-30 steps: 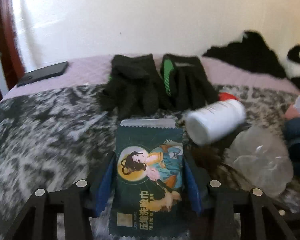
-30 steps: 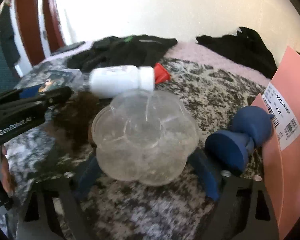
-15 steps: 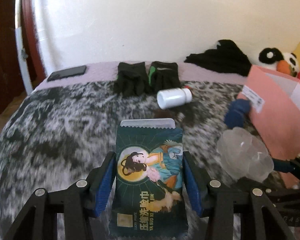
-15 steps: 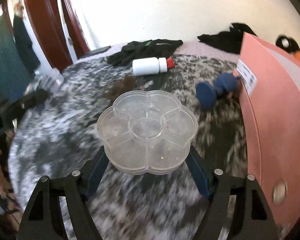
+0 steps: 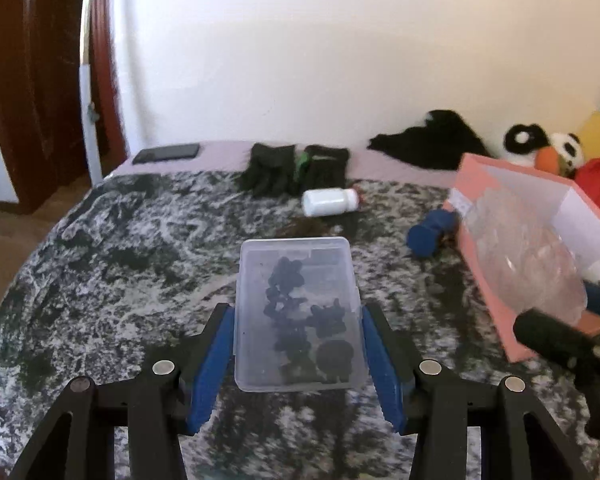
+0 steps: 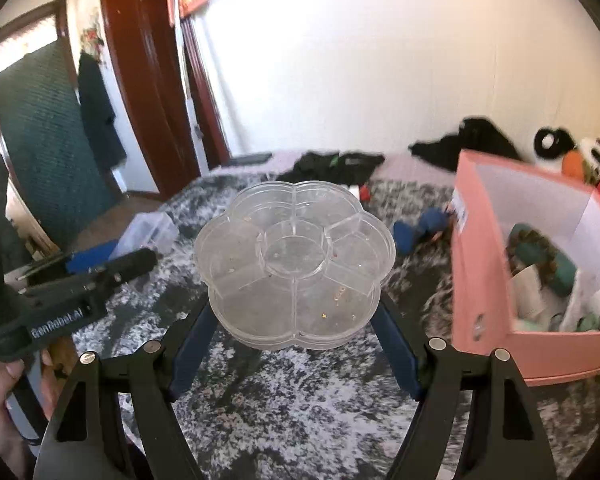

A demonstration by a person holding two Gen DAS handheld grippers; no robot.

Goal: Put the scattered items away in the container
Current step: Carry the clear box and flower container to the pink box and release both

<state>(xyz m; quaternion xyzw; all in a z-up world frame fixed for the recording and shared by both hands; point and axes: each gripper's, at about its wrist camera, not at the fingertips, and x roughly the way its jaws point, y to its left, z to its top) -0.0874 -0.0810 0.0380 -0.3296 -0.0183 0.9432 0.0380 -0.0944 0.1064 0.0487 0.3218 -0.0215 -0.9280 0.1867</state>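
The left tongs (image 5: 298, 350) pinch a clear rectangular case (image 5: 298, 312) with small dark pieces inside, its sides pressed between the blue pads (image 5: 216, 356), held above the black-and-white mottled bed cover (image 5: 120, 264). The right tongs (image 6: 294, 344) pinch a clear flower-shaped tray (image 6: 294, 264) with divided compartments, held level over the same cover. To the right of the right tongs stands the pink box (image 6: 476, 280), open at the top, with packets and paper lying in it; from the left wrist view the flower tray appears in front of that box's open side. Beyond the left tongs, farther up the bed, a white bottle (image 5: 330, 202) lies on its side, with a pair of black gloves (image 5: 294, 168) just behind it. A blue dumbbell-shaped object (image 5: 430, 232) lies close against the outer wall of the box, ahead and right of the left tongs.
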